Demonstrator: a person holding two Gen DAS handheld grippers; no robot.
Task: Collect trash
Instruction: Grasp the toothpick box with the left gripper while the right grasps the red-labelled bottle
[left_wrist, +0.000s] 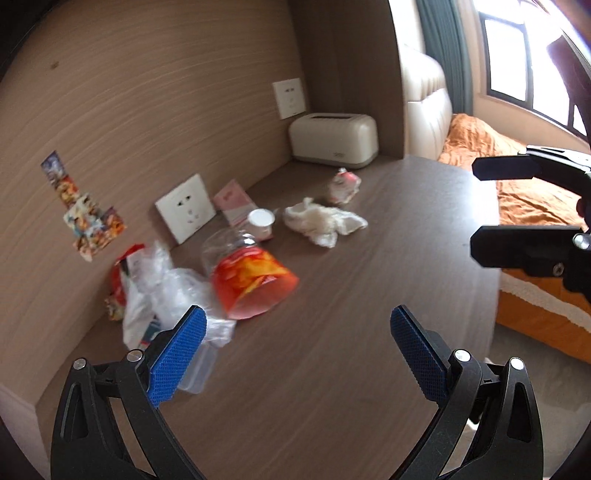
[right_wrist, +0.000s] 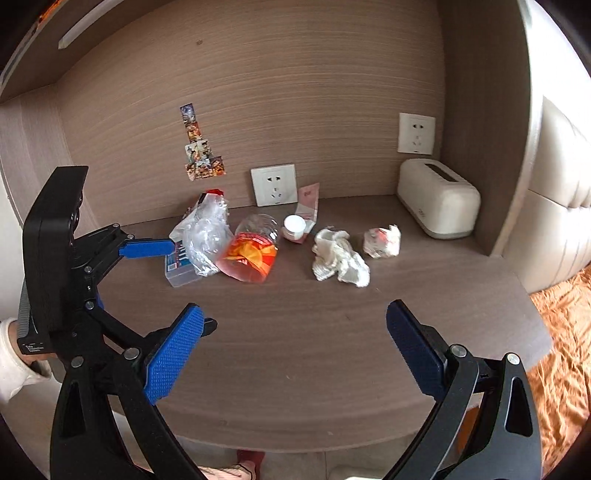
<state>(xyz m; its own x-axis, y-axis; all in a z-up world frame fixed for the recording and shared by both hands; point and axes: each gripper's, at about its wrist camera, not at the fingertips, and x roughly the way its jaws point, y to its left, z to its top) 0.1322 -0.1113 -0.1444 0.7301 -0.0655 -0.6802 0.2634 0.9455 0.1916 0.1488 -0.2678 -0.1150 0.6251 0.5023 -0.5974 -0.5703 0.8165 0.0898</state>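
Observation:
Trash lies along the back of a brown table: a clear bottle with an orange label, crumpled clear plastic over a small clear box, a white tissue wad, a pink-white paper ball, a small white jar. My left gripper is open and empty, near the plastic; it also shows in the right wrist view. My right gripper is open and empty above the table's front; it also shows in the left wrist view.
A cream toaster stands at the back right corner. Wall sockets and stickers are on the wooden back panel. A pink packet leans against the wall. An orange bedspread lies to the right.

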